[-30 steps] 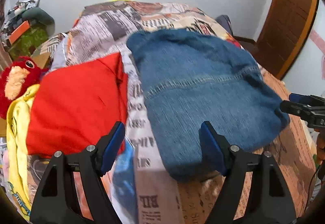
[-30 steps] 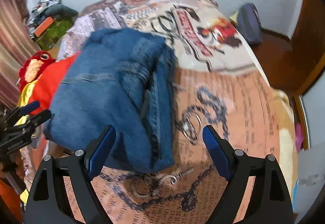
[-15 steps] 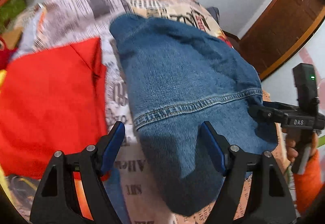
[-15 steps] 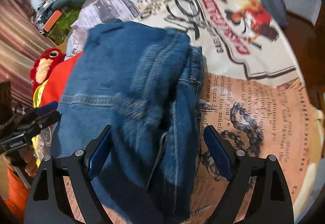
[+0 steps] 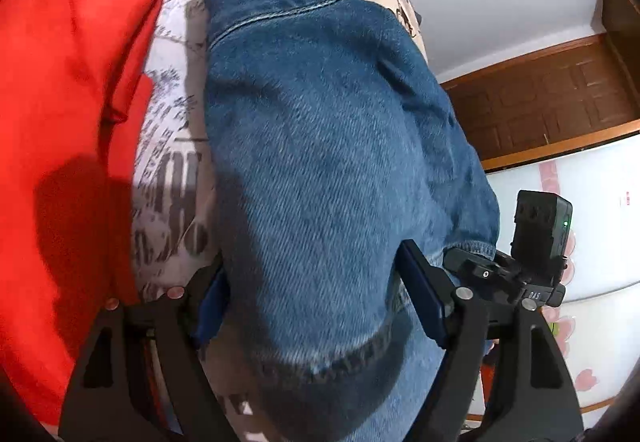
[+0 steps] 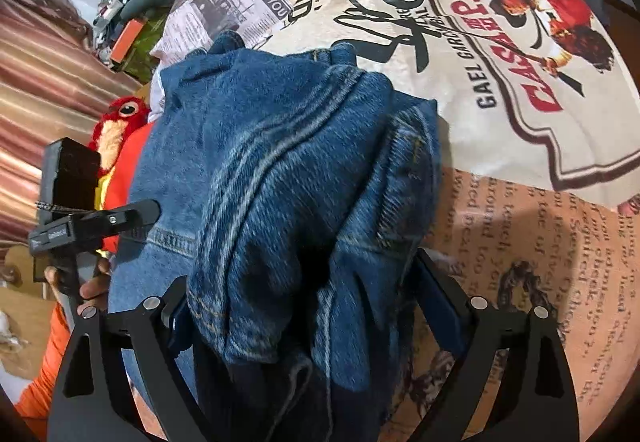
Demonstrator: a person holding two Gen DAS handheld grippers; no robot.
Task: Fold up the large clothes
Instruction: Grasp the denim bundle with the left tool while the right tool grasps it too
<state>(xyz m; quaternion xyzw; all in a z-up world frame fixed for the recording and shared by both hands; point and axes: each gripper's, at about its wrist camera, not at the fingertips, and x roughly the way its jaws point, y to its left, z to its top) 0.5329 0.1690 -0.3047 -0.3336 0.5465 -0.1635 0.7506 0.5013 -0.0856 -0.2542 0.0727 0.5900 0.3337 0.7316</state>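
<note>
Folded blue jeans (image 5: 320,121) lie on the printed bedspread (image 5: 172,169), the near end bulging toward both cameras. My left gripper (image 5: 316,282) straddles that near end from the left, its blue pads on either side of the denim with the jaws wide. My right gripper (image 6: 304,290) straddles the thick seamed edge of the jeans (image 6: 280,161) from the right. Its jaws are opening, with bunched denim between them. Each gripper also shows in the other's view: the right gripper's tip (image 5: 480,270) at the jeans' corner, and the left gripper (image 6: 132,215) held by a hand (image 6: 94,286).
A red garment (image 5: 60,101) lies flat just left of the jeans. A red plush bird (image 6: 120,121) and a clutter pile (image 6: 128,29) sit at the bed's far left. A brown wooden door (image 5: 540,93) stands to the right. The bedspread (image 6: 480,61) stretches beyond the jeans.
Both grippers have dropped and pushed forward onto the jeans' near end, so the denim now sits between their jaws. The left gripper has also rolled, tilting its view.
</note>
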